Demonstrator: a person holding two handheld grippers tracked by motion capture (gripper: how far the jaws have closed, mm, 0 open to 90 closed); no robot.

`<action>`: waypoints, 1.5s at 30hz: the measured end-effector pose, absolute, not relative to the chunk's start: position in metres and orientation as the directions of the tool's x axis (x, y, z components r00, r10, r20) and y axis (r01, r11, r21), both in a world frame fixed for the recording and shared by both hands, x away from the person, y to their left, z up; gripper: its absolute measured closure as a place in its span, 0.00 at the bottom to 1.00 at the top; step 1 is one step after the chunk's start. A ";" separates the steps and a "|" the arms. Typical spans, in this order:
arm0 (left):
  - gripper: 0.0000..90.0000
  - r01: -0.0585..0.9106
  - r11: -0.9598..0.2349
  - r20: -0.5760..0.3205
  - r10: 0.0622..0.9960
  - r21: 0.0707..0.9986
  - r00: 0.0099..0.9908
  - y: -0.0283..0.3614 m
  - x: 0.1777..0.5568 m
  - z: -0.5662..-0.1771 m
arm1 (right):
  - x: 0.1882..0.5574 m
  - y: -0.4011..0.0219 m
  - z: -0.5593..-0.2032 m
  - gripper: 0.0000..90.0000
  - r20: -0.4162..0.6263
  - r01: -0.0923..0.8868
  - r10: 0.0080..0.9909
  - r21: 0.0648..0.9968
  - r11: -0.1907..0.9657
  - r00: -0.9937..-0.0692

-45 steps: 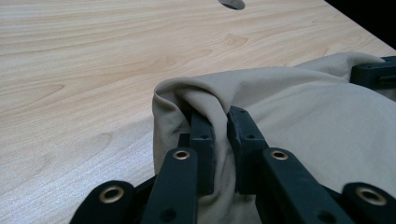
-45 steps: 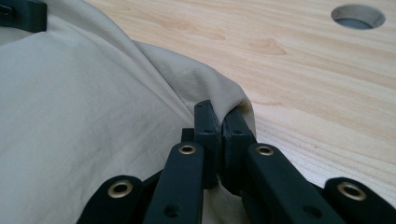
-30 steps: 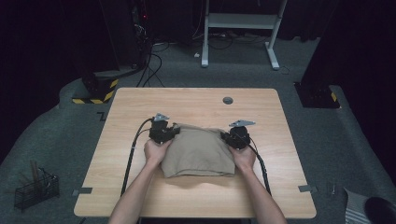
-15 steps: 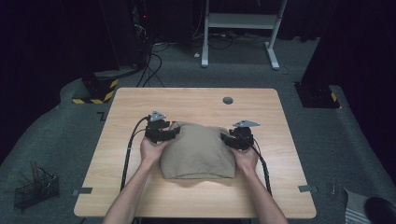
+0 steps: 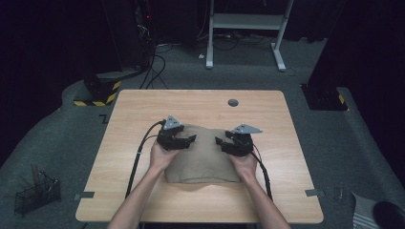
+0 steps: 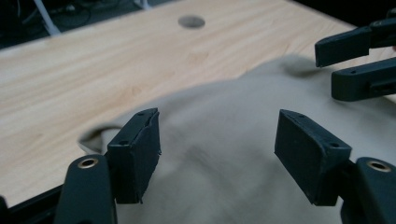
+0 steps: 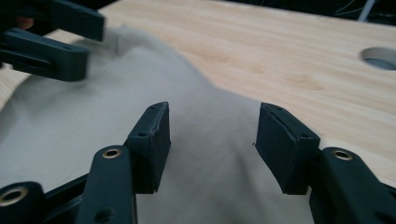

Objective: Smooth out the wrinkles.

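**Both claws open over the folded cloth**

My left claw [image 5: 187,140] sits above the far left corner of the tan cloth [image 5: 203,155]; my right claw [image 5: 222,141] sits above its far right corner. The two point toward each other across the cloth's far edge, apart, not touching.

Left claw: jaws have just been opening and now stand wide. In the left gripper view the cloth [image 6: 224,154] lies below and between the pads, which do not press on it. Nothing held.

Right claw: jaws have just been opening too, now parted. In the right gripper view the cloth [image 7: 93,130] lies under the gap, pads clear of it. Nothing held.

Cloth: lies folded, a rough rectangle with a rounded far edge, on the wooden table [image 5: 138,109], in the middle toward my side. Its far edge bulges slightly up between the claws.

A round hole [image 5: 233,102] in the tabletop lies beyond the cloth, well apart from it.
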State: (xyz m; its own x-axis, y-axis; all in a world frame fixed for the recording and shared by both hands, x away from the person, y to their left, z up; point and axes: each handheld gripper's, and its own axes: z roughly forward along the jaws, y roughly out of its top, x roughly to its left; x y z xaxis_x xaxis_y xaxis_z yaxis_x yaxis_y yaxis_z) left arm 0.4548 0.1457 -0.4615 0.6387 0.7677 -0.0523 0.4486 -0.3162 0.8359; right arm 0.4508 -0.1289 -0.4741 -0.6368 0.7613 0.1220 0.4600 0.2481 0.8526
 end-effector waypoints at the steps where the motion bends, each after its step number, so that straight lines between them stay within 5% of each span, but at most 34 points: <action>1: 0.35 0.465 -0.327 -0.053 0.770 0.823 0.635 0.146 0.458 -0.468 | 0.451 -0.125 -0.477 0.49 0.117 0.463 0.760 0.848 0.259 -0.639; 6: 0.36 0.518 -0.299 -0.120 0.768 0.801 0.629 0.160 0.463 -0.490 | 0.461 -0.122 -0.502 0.42 0.140 0.520 0.771 0.809 0.272 -0.621; 12: 0.38 0.491 -0.325 -0.098 0.748 0.808 0.657 0.164 0.463 -0.501 | 0.467 -0.127 -0.513 0.36 0.149 0.523 0.769 0.810 0.265 -0.621; 28: 0.30 0.458 -0.323 -0.034 0.786 0.828 0.617 0.171 0.421 -0.475 | 0.431 -0.133 -0.483 0.37 0.059 0.437 0.769 0.849 0.297 -0.637; 38: 0.29 0.520 -0.349 -0.047 0.795 0.779 0.604 0.183 0.411 -0.509 | 0.418 -0.139 -0.516 0.35 0.068 0.494 0.765 0.799 0.343 -0.641; 42: 0.25 0.588 -0.283 -0.144 0.806 0.758 0.574 0.192 0.425 -0.520 | 0.423 -0.137 -0.521 0.35 0.062 0.503 0.766 0.787 0.357 -0.640; 45: 0.25 0.555 -0.304 -0.092 0.814 0.774 0.574 0.191 0.420 -0.513 | 0.423 -0.136 -0.519 0.35 0.053 0.497 0.768 0.790 0.359 -0.638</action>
